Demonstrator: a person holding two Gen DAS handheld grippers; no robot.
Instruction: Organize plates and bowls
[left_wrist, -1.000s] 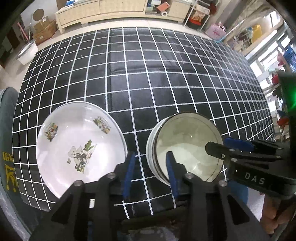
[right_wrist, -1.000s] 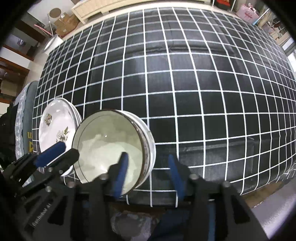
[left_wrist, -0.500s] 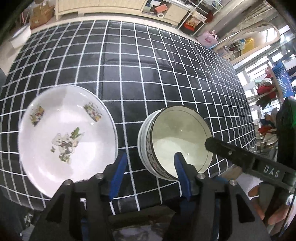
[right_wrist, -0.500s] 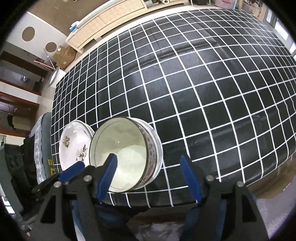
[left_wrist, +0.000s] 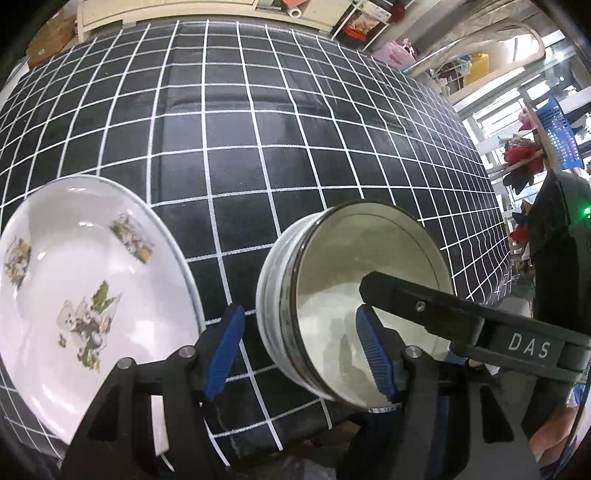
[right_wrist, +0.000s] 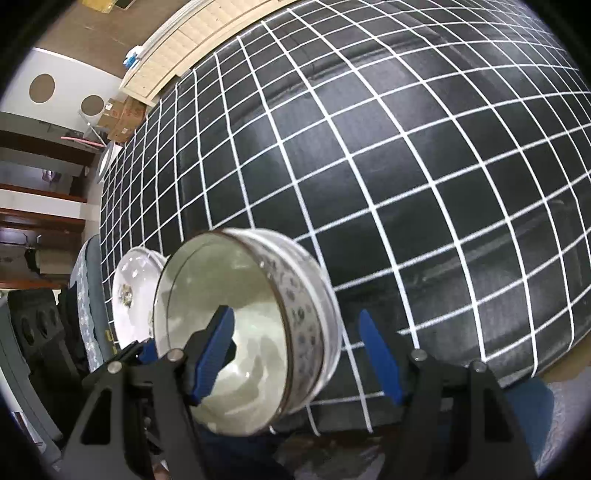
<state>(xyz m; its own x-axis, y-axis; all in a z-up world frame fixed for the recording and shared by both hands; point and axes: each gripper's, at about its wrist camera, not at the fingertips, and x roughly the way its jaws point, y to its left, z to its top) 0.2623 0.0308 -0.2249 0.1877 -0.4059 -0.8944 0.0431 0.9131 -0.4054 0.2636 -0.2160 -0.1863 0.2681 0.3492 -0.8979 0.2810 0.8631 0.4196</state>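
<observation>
1 plate (left_wrist: 85, 288), 2 stacked bowls (left_wrist: 354, 317)

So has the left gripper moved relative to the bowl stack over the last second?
Yes. The left gripper has come down and its fingers now straddle the left wall of the bowl stack, having just opened wider.

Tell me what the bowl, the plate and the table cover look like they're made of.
Bowl: likely glazed ceramic; glossy pale inside, dark rim line, printed pattern on its outer wall.
Plate: probably glazed ceramic, possibly melamine; shiny white with printed pictures and bright highlights.
Table cover: looks like coated cloth or vinyl; black with a white grid, soft sheen, fold creases.
</observation>
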